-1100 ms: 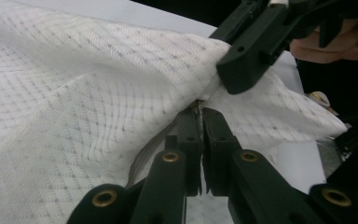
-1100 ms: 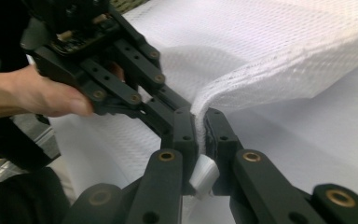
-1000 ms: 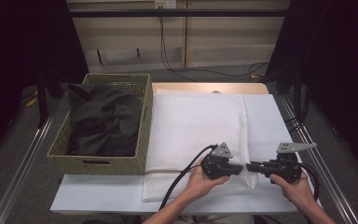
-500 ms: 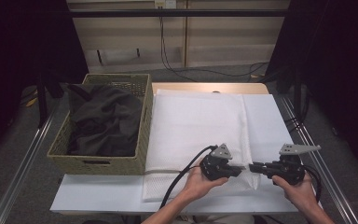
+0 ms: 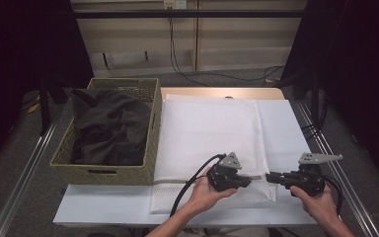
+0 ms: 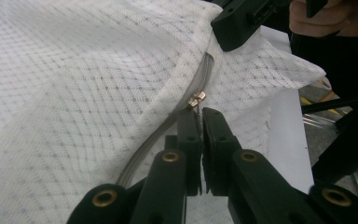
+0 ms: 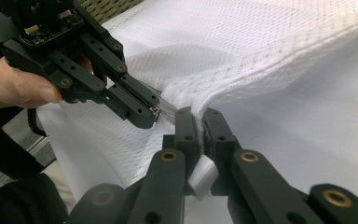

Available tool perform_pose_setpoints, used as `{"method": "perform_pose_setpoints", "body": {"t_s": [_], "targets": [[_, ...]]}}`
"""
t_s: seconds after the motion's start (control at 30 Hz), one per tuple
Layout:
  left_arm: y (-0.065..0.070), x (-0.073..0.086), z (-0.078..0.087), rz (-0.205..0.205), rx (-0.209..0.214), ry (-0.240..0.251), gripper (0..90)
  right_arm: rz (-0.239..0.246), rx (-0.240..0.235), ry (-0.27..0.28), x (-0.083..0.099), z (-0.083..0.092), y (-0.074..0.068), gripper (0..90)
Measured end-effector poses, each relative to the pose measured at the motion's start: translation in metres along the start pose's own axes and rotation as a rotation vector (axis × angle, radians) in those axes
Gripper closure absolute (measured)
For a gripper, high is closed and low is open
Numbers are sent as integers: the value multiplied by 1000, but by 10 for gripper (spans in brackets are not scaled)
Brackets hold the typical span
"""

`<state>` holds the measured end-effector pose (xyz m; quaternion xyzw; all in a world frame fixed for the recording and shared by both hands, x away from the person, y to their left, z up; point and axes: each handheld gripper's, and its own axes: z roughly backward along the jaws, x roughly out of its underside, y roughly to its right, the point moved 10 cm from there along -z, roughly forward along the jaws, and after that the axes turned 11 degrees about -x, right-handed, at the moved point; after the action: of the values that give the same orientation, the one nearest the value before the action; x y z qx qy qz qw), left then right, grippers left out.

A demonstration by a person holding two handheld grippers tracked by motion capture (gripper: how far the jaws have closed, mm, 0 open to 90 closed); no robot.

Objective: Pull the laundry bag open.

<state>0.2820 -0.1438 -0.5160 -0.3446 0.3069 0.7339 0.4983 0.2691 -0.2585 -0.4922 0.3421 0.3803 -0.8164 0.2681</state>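
A white mesh laundry bag (image 5: 209, 133) lies flat on the table. A grey zipper (image 6: 168, 123) runs along its near edge. My left gripper (image 5: 254, 177) is shut on the small metal zipper pull (image 6: 196, 99), which sits right at its tips (image 6: 200, 114). My right gripper (image 5: 270, 177) faces it from the right and is shut on the bag's bunched mesh edge (image 7: 198, 116), lifting the fabric into a ridge. The two sets of jaws point at each other, a short way apart; the left gripper (image 7: 151, 114) shows close by in the right gripper view.
A woven basket (image 5: 150, 128) holding dark cloth (image 5: 108, 128) stands left of the bag. The table's right edge (image 5: 321, 148) has a metal rail beside it. A black cable (image 5: 187, 187) trails from the left gripper over the near edge.
The left gripper has shifted slightly left along the bag's near edge, so the gap between the two grippers is a little wider. The right hand has hardly moved.
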Motion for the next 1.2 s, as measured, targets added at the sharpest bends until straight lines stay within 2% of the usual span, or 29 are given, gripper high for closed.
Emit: {"method": "perform_pose_setpoints", "body": {"t_s": [0.07,0.17,0.23,0.4,0.43,0.47,0.7,0.8,0.9,1.03,1.07,1.13,1.17,1.2], "targets": [[1,1,1,2,11,0,867,3,-2,1,0,0,-1,860],[0,4,7,-11,6,-17,866,6,10,-9,2,-1,-3,860],[0,3,10,0,15,2,866,10,8,-8,1,0,-4,860],[0,5,12,-2,16,-2,866,10,15,-14,2,-1,-6,861],[0,6,14,-9,9,-13,866,9,18,-13,3,-1,-6,861],[0,6,15,-4,14,-2,866,9,20,-14,3,0,-6,861],[-7,11,25,9,-7,-11,866,9,27,-18,5,0,-2,861],[-10,15,28,-1,-10,-27,866,9,34,-23,6,0,-2,862],[-10,16,31,3,-8,-18,866,1,38,-25,7,1,-1,862],[-13,21,35,0,-22,-41,866,1,47,-25,7,2,0,862],[-14,21,36,10,-20,-33,866,-3,45,-26,8,3,0,862],[-17,23,38,4,-30,-44,866,-4,51,-23,8,3,2,862],[-15,23,38,22,-24,-33,866,-6,48,-26,9,3,2,862],[-16,25,39,9,-26,-45,866,-9,48,-27,9,3,2,862]]}}
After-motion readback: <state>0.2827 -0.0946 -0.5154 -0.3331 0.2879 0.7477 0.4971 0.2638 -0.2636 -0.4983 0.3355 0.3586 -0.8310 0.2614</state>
